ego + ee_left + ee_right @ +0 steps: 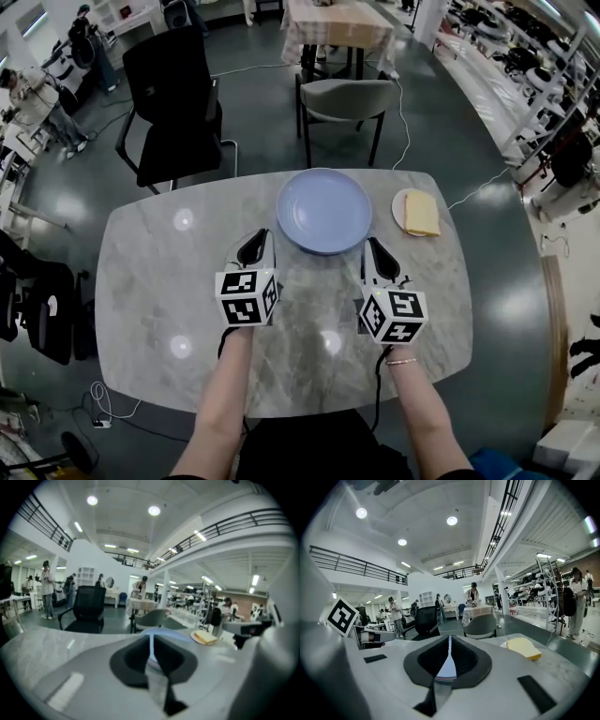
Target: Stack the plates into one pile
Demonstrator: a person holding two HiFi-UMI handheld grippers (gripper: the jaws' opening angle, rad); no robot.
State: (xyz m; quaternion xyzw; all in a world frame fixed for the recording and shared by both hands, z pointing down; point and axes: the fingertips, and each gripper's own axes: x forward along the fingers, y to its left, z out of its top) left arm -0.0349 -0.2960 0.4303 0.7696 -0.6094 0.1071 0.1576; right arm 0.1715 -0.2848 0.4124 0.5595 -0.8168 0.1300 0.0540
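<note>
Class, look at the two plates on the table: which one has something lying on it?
The small white plate on the right: a yellow slab lies on it. The larger blue plate is bare.

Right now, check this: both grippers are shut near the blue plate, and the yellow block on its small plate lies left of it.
Not left: the head view shows the yellow block on its small plate to the right of the blue plate. The rest holds.

Grey marble table (159, 309) on dark glossy floor (459, 141). Black office chair (173, 103), grey chair (347, 98) behind. Cloth-covered table (337, 23) farther back. Shelving racks (525, 56) right. Round ceiling lights (451, 521), railed mezzanine (356, 562).
</note>
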